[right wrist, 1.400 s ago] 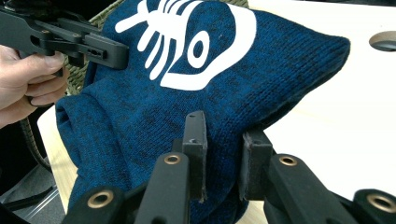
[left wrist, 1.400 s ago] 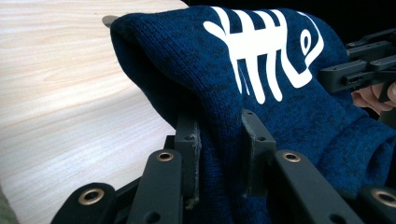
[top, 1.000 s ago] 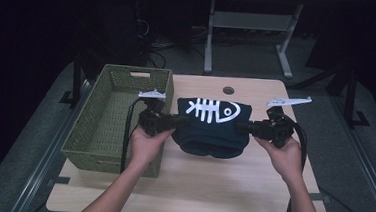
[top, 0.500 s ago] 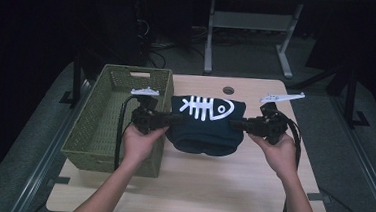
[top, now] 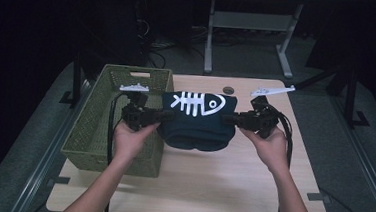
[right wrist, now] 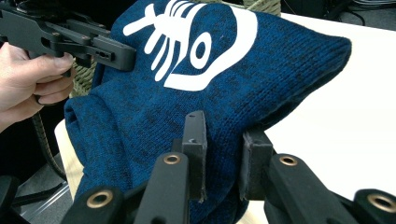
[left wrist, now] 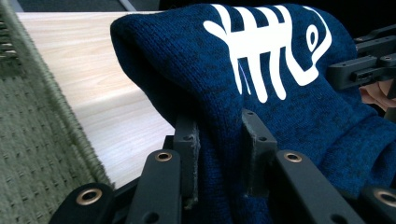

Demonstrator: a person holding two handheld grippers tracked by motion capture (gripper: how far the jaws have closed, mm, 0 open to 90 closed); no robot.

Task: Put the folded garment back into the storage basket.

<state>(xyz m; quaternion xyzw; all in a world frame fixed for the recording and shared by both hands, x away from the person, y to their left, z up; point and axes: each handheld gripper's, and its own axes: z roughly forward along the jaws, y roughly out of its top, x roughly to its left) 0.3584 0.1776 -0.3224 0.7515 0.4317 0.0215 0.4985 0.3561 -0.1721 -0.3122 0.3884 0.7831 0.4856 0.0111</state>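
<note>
High view: the blue sweater hangs between the left tool and right tool, above the tabletop, right of the green basket; dark floor beyond. Left gripper view: pads clamp knit. Right gripper view: likewise clamped.

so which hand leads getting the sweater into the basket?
Left, probably. The left tool grips the sweater edge beside the green basket; the right tool holds the far edge and would follow.
</note>
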